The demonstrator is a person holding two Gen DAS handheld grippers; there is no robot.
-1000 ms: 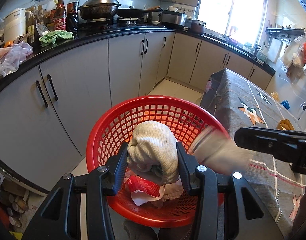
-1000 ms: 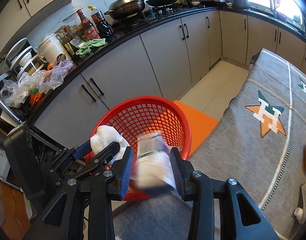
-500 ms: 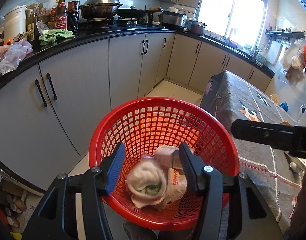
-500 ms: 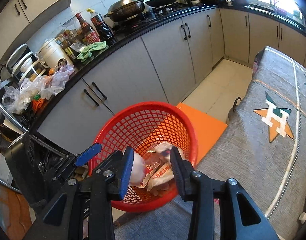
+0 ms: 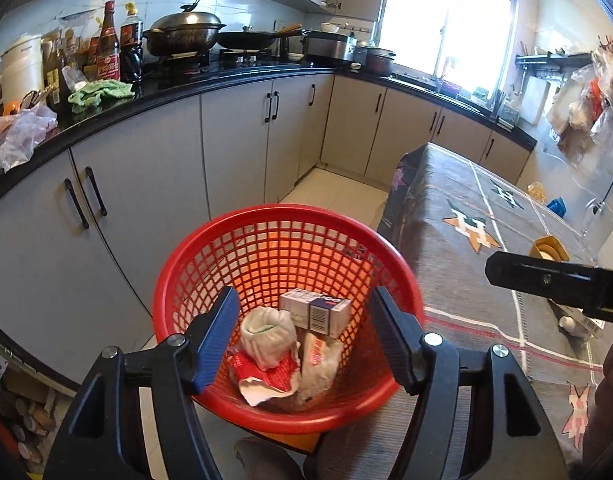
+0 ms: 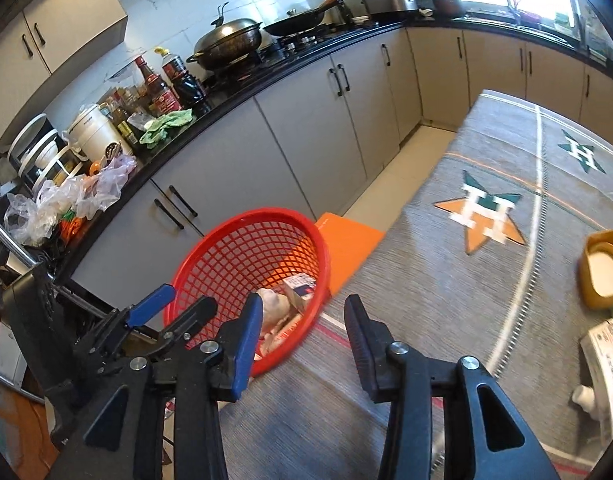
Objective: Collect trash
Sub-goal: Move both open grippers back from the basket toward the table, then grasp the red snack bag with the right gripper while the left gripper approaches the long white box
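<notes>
Both hand-held grippers, left point(image 5: 306, 336) and right point(image 6: 302, 340), have just been opening and stand empty; the remaining white rectangular packet point(image 6: 606, 368) lies on the desk point(image 6: 446, 280) well right of the red mesh plastic basket point(image 6: 210, 256), nearer the right one.

Red mesh basket point(image 5: 242, 264) beside cloth-covered surface; inside: small white box point(image 5: 314, 312) atop, crumpled white wad point(image 5: 268, 338), red-white wrapper point(image 5: 266, 380), pale packet point(image 5: 318, 364).
</notes>
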